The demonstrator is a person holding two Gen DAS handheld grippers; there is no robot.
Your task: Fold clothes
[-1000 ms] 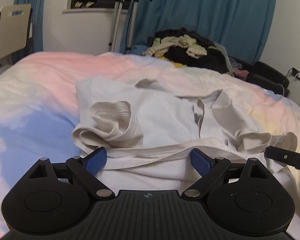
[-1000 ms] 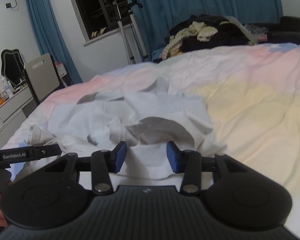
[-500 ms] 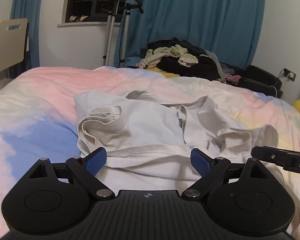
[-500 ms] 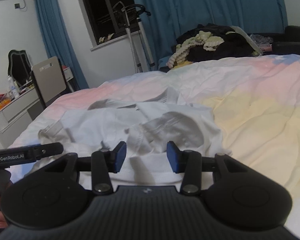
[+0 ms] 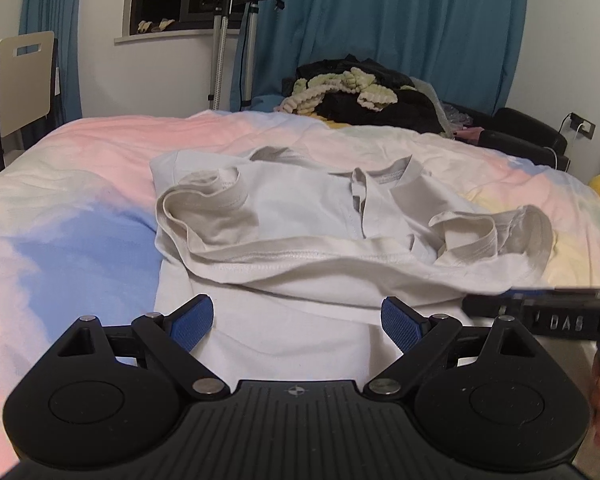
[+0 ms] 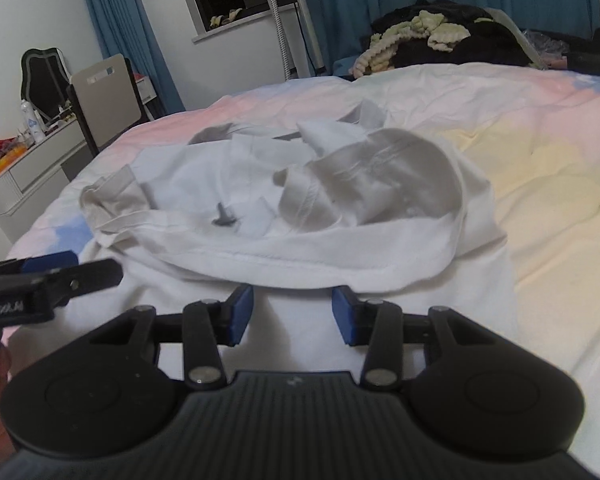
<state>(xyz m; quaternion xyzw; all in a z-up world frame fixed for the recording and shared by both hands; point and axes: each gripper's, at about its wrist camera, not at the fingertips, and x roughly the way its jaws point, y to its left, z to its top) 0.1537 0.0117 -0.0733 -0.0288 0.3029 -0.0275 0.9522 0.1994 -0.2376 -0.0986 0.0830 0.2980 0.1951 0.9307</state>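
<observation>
One white T-shirt lies rumpled in the middle of the bed, its hem doubled back over the body and its two sleeves bunched, one at each side; the collar faces the far end. The left gripper hovers just over the shirt's near edge with its jaws spread wide apart and nothing between them. The right gripper sits beside it over the same near edge, jaws also apart, though less widely, and empty. The bedcover is pastel pink, blue and yellow. Beyond the bed's far end one heap of dark and pale-green clothes rests in front of blue curtains, and one chair stands at the left.
</observation>
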